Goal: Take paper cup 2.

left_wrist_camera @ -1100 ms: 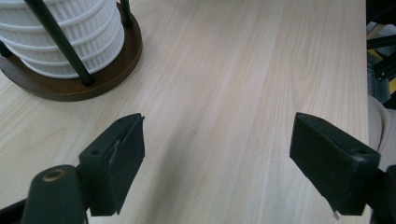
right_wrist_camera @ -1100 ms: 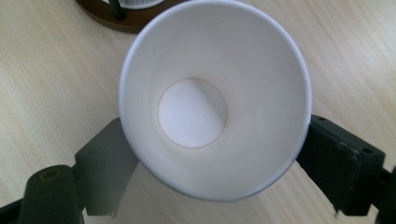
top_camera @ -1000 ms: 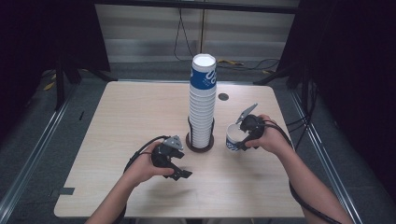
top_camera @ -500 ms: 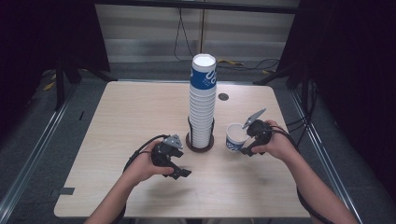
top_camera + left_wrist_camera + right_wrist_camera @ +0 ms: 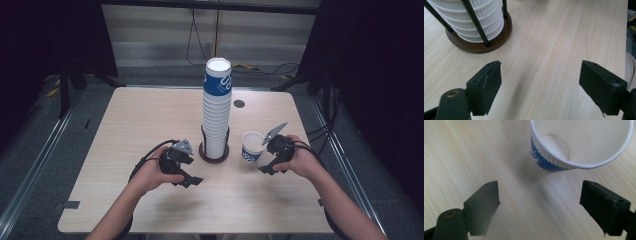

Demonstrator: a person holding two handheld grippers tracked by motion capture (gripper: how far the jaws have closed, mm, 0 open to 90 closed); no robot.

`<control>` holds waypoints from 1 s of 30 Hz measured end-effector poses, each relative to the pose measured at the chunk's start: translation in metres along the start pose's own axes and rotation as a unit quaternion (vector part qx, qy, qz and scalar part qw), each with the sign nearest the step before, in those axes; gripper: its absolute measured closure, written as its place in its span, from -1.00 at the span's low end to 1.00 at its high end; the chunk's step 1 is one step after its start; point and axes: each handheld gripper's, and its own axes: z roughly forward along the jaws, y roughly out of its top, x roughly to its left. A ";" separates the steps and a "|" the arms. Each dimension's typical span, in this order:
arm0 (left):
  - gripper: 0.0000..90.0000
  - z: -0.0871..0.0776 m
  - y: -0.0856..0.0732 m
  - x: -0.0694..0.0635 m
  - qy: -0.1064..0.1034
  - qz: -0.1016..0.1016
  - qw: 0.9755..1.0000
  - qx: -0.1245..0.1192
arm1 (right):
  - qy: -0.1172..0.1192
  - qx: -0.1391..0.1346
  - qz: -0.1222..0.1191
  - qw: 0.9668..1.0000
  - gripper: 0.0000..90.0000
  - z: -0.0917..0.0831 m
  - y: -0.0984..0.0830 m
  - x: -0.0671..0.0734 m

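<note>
Nearest me, my left gripper (image 5: 186, 176) rests low over the table (image 5: 125, 130) with its jaws spread wide and nothing between them; in the left gripper view the bare wood lies ahead and the brown base of the cup holder (image 5: 480, 45) sits off to one side. My right gripper (image 5: 267, 165) is the one that matters: its jaws also stand wide apart and empty, and the single paper cup (image 5: 252, 147) stands upright just beyond them, its long axis vertical, mouth up and empty inside. I judge the right hand the nearer by far to that cup. Farther back, the tall stack of cups (image 5: 217, 107) rises from the holder, nested white cups with a blue-printed one on top.
</note>
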 end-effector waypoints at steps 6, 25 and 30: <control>-0.59 -0.004 0.005 0.002 0.003 0.001 1.000 0.001 | 0.015 0.005 -0.004 1.000 -0.64 -0.004 -0.002 0.007; -0.59 -0.026 0.024 0.013 0.019 0.002 1.000 0.010 | 0.042 0.001 -0.029 0.999 -0.62 -0.019 0.018 0.018; -0.59 -0.029 0.030 0.015 0.022 0.004 1.000 0.010 | 0.046 -0.006 -0.034 0.998 -0.62 -0.023 0.024 0.020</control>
